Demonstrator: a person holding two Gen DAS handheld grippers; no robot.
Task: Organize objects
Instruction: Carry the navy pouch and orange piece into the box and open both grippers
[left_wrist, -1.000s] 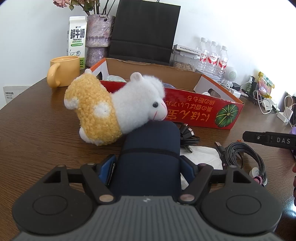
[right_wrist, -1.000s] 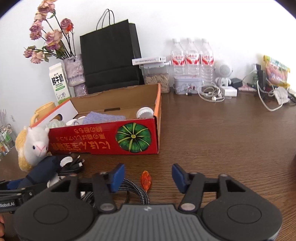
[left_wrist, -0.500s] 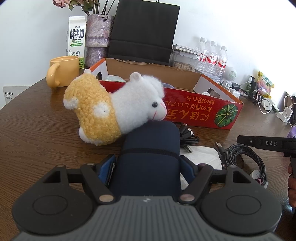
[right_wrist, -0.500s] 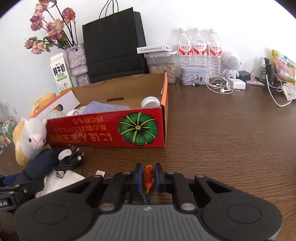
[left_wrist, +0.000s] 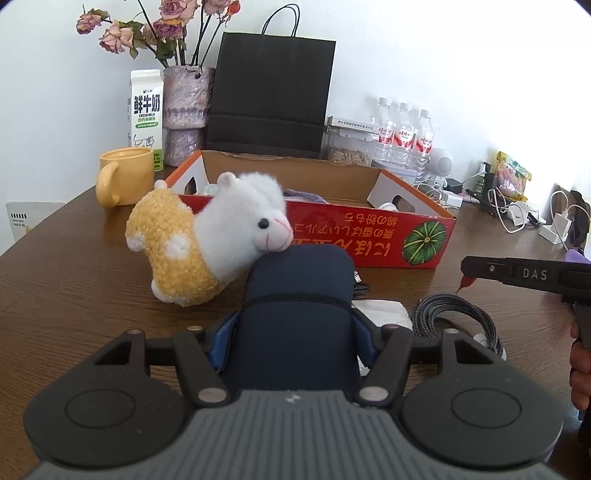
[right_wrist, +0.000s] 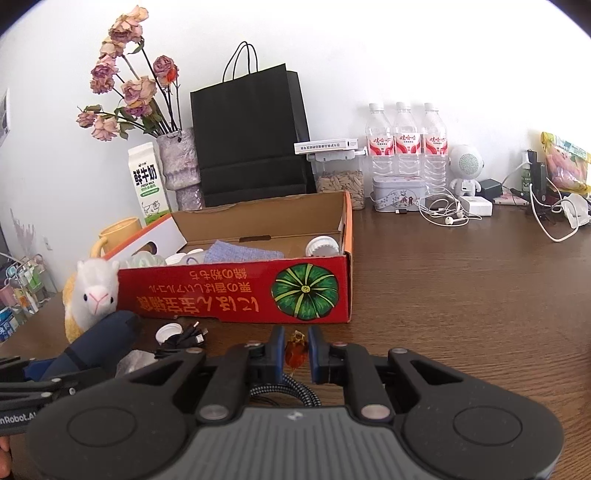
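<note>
Left wrist view: navy pouch (left_wrist: 295, 314) is clamped betw. the left gripper (left_wrist: 293, 332) pads, which have just been closing on it; far end touches the plush alpaca (left_wrist: 214, 236). Right wrist view: right gripper (right_wrist: 296, 350) is shut on a small orange piece (right_wrist: 295, 352), held above the braided cable (right_wrist: 284, 391). Further back, the red box (right_wrist: 236, 291) is seen on the table (right_wrist: 461, 295), w/ cloth & white lids inside.

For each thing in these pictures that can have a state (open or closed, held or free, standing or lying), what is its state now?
Left gripper: shut on the navy pouch.
Right gripper: shut on a small orange piece.
Red cardboard box: open on top, things inside.
Plush alpaca: lying on the table, snout against the pouch.
Milk carton: upright, closed.
Black paper bag: standing.
Water bottles: upright, capped.
</note>
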